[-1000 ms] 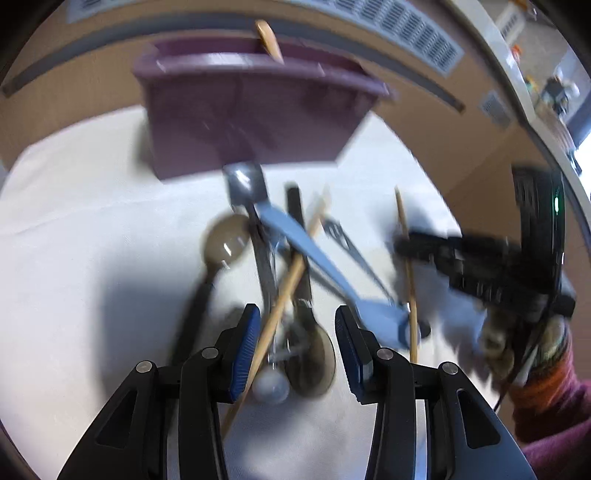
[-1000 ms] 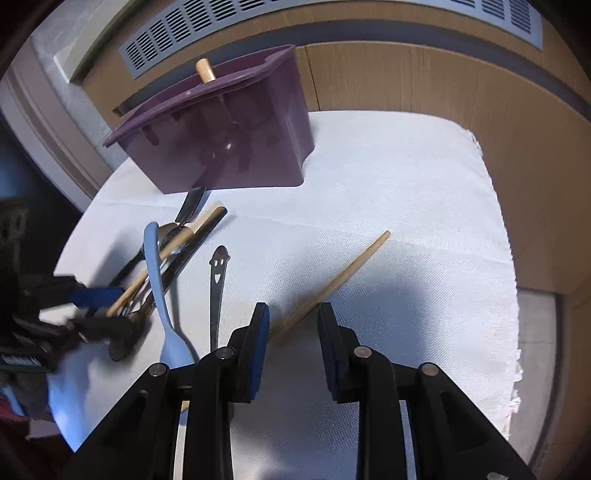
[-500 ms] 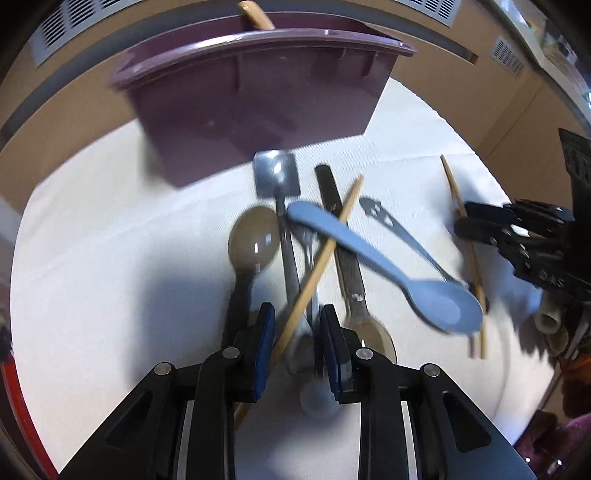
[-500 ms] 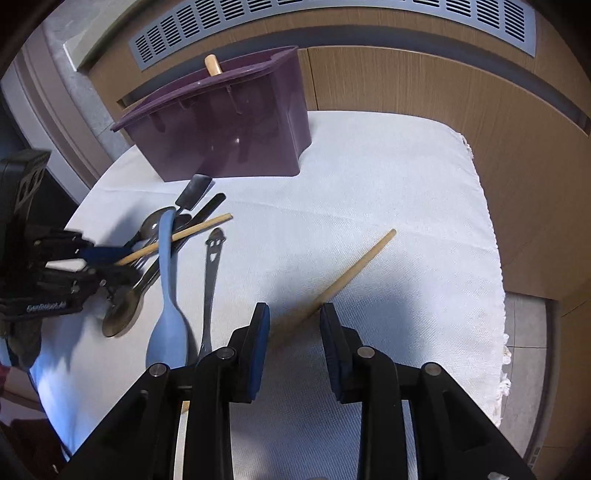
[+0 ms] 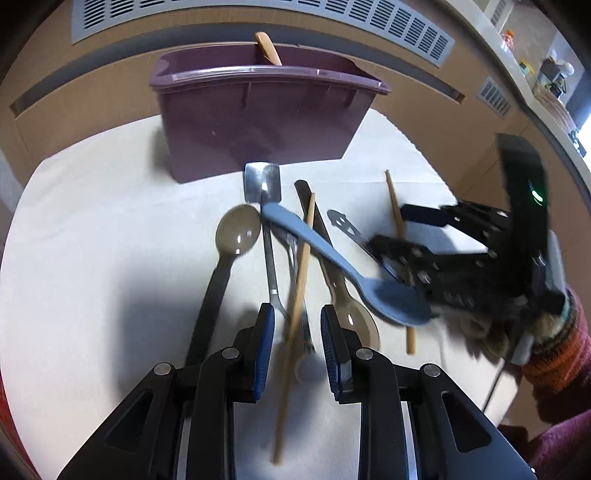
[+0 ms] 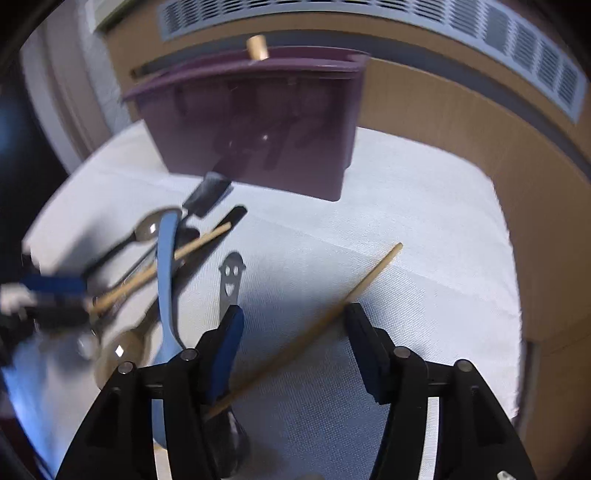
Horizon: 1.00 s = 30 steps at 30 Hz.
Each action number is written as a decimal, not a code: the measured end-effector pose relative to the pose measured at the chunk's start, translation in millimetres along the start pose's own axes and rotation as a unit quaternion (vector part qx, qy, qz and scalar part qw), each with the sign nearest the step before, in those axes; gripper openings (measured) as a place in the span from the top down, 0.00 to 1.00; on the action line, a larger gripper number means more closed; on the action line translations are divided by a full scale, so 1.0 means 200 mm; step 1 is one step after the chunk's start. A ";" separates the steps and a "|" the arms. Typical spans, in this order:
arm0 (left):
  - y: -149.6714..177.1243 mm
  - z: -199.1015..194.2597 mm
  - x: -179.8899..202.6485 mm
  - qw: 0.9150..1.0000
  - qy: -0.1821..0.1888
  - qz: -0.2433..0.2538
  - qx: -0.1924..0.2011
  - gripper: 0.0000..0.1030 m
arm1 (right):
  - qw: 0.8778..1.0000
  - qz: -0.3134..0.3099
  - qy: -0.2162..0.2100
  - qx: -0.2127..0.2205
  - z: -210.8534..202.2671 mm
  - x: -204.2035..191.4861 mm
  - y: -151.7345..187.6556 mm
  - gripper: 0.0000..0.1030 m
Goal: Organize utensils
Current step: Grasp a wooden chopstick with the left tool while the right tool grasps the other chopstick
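A purple utensil bin [image 5: 258, 114] stands at the back of a white cloth [image 5: 92, 240], with a wooden stick [image 5: 269, 48] standing in it; it also shows in the right wrist view [image 6: 258, 122]. A pile of utensils lies in front: a blue spoon [image 5: 332, 254], a dark ladle [image 5: 236, 232], metal spoons and a wooden chopstick [image 5: 299, 280]. My left gripper [image 5: 297, 332] straddles that chopstick with a gap on both sides. My right gripper [image 6: 291, 332] is open wide over a second chopstick [image 6: 343, 299], beside a smiley-handled spoon [image 6: 231, 280].
Wooden cabinet fronts with a vent grille [image 5: 258, 18] rise behind the bin. The cloth's right edge [image 6: 509, 295] drops off to the floor. The right gripper and a sleeved hand [image 5: 480, 258] sit at the right of the pile in the left wrist view.
My right gripper has opened wide and dropped lower over its chopstick. My left gripper narrowed around the pile's chopstick, then opened slightly. The blue spoon has shifted.
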<state>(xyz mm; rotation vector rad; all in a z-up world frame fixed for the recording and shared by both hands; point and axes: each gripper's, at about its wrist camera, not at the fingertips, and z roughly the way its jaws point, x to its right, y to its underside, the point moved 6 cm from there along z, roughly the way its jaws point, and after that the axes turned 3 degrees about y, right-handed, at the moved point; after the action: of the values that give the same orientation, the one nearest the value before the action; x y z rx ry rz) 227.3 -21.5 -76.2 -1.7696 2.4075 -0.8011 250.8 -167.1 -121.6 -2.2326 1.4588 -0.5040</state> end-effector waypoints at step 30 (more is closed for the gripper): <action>0.00 -0.26 -0.17 0.979 -0.005 -0.101 0.178 0.95 | 0.996 0.072 0.048 -0.001 0.09 -0.03 -0.16 0.76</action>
<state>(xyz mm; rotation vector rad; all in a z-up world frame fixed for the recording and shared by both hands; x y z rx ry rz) 221.5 29.6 -40.6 -1.8739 1.9408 -1.1554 282.5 -147.9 -119.3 -2.1109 1.6545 -0.5690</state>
